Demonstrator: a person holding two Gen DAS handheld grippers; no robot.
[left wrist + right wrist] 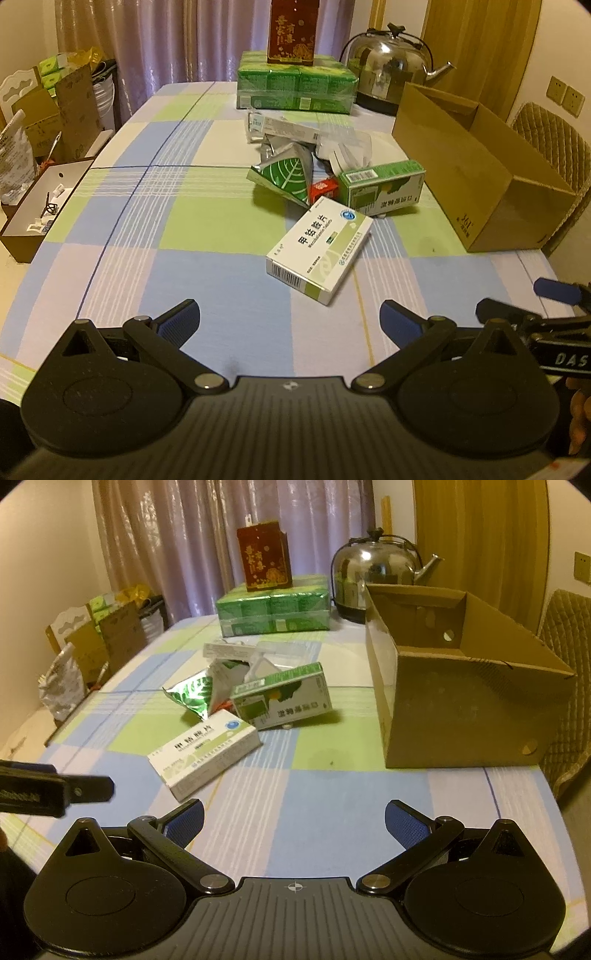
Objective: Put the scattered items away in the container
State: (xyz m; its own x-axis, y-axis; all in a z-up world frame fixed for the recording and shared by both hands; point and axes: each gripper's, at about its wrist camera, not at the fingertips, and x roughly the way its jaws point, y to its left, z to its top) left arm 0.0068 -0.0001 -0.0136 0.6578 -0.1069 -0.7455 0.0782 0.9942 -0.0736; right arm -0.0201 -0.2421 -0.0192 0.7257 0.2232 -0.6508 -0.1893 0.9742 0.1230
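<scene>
My left gripper [290, 321] and right gripper [294, 821] both hover over the checked tablecloth [192, 236] with fingers spread wide and nothing between them. The white medicine box [319, 251] lies flat, nearest me, its far end touching the pile: the green medicine carton [382, 188], a foil leaf-print pouch [286, 177] and a small red packet [324, 189]. The open cardboard box [454, 705] stands to the right, near them. If I pinch the flat box too shallowly, I expect it to skid into the pile; the pouch may crumple and slip.
</scene>
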